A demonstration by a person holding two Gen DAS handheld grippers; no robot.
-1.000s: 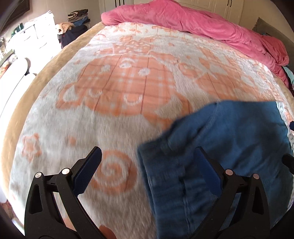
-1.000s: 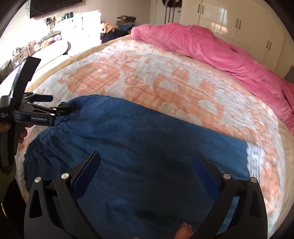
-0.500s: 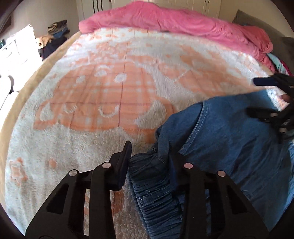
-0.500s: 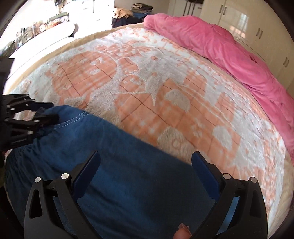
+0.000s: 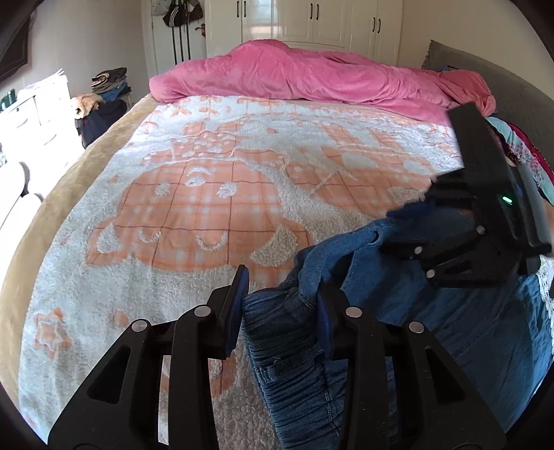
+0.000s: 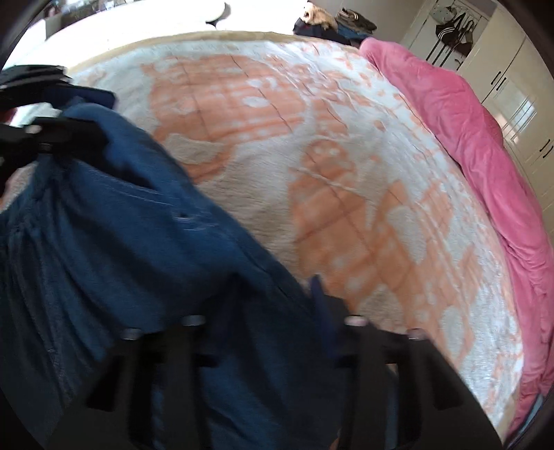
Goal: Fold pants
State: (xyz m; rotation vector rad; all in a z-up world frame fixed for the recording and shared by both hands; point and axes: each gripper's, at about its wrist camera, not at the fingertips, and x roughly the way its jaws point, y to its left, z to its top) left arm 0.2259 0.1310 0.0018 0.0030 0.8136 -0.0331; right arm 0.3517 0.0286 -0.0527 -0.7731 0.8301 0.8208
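Blue denim pants [image 5: 467, 329] lie at the near right of the bed. My left gripper [image 5: 282, 311] is shut on the bunched waistband, which is pulled up a little off the blanket. In the left wrist view my right gripper [image 5: 391, 228] comes in from the right, its jaws closing on the pants' upper edge with the denim pinched between them. The right wrist view is blurred: the pants [image 6: 104, 242] drape over my right gripper [image 6: 273, 304] and hide its left finger. My left gripper [image 6: 90, 117] shows at the upper left, gripping the cloth.
A fluffy white and orange blanket [image 5: 207, 207] covers the bed. A pink duvet [image 5: 311, 79] is heaped along the far edge, with white wardrobes [image 5: 311, 20] behind. A clothes pile [image 5: 107, 83] and white drawers [image 5: 34, 114] stand to the left.
My left gripper closed on the waistband and lifted it slightly. My right gripper dropped to the pants' upper edge, rolled, and went from wide open to pinching the denim.
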